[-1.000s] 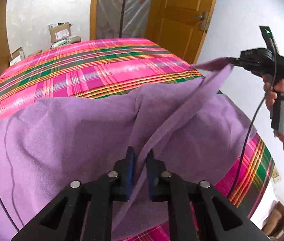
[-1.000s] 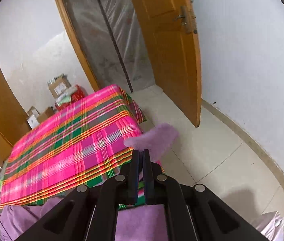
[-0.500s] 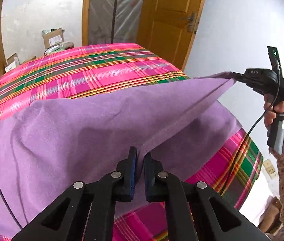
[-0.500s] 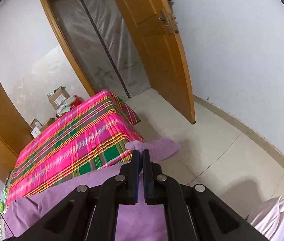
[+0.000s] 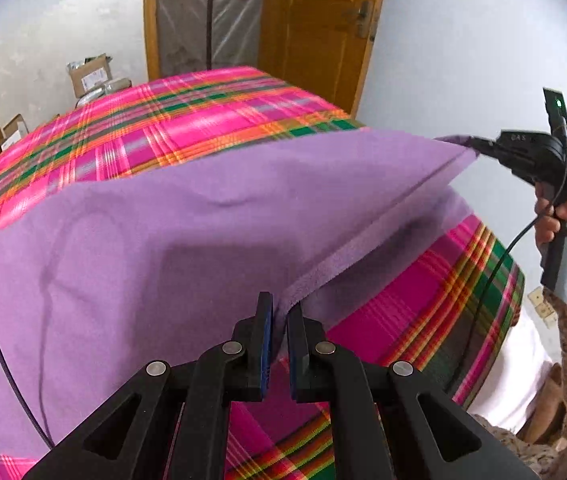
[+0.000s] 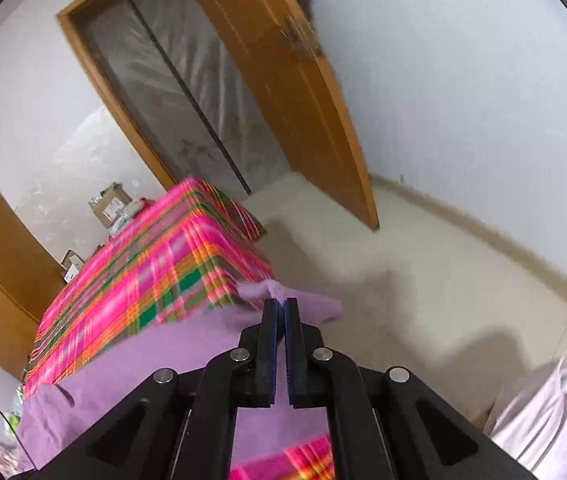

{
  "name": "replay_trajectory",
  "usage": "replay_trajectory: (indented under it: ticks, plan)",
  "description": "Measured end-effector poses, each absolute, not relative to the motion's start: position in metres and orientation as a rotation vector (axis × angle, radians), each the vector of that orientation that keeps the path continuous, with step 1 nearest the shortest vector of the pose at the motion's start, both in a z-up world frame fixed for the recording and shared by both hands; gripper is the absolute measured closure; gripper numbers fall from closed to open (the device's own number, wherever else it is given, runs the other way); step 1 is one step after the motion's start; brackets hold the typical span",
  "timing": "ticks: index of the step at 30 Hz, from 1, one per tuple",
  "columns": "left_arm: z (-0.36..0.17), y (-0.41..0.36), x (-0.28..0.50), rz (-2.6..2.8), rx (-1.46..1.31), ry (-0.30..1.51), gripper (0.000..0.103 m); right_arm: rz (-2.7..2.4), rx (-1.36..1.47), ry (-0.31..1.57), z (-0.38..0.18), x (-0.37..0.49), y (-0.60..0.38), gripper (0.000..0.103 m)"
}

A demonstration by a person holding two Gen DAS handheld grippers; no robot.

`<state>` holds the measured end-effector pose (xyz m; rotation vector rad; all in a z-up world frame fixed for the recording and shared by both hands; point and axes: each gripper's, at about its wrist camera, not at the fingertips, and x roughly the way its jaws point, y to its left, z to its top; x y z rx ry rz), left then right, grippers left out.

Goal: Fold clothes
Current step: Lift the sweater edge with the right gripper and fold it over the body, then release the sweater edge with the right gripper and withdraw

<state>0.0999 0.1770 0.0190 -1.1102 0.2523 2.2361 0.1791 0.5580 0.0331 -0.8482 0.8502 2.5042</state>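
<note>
Two grippers are pinching one hem of the purple garment (image 5: 171, 240), which is draping over the plaid-covered bed (image 5: 187, 120). Left gripper (image 5: 279, 336) jaws are closed on the near end; right gripper (image 6: 281, 320) jaws are clamping the far corner. Hem is running taut between them, off the bed's right side.

Left gripper (image 5: 279, 312) is low, jaws nearly closed w/ fabric pinched between. Right gripper (image 6: 280, 306) is raised, held out to the side, jaws pressed together; right hand (image 5: 563, 224) wraps its handle.
</note>
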Motion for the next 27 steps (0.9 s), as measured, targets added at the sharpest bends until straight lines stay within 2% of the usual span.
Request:
replay_trajectory:
  ticks: [13,19,21,27]
  plan:
    - [0.008,0.178,0.106,2.218,-1.158,0.287,0.096,2.399,-0.931,1.208,-0.024,0.201,0.588,0.099]
    - [0.007,0.179,0.106,2.217,-1.168,0.295,0.096,2.384,-0.920,1.239,-0.032,0.206,0.593,0.100]
    - [0.007,0.179,0.107,2.214,-1.170,0.299,0.096,2.353,-0.928,1.203,-0.032,0.205,0.595,0.103]
    - [0.007,0.178,0.108,2.204,-1.178,0.310,0.096,2.409,-0.853,1.120,-0.015,0.210,0.594,0.101]
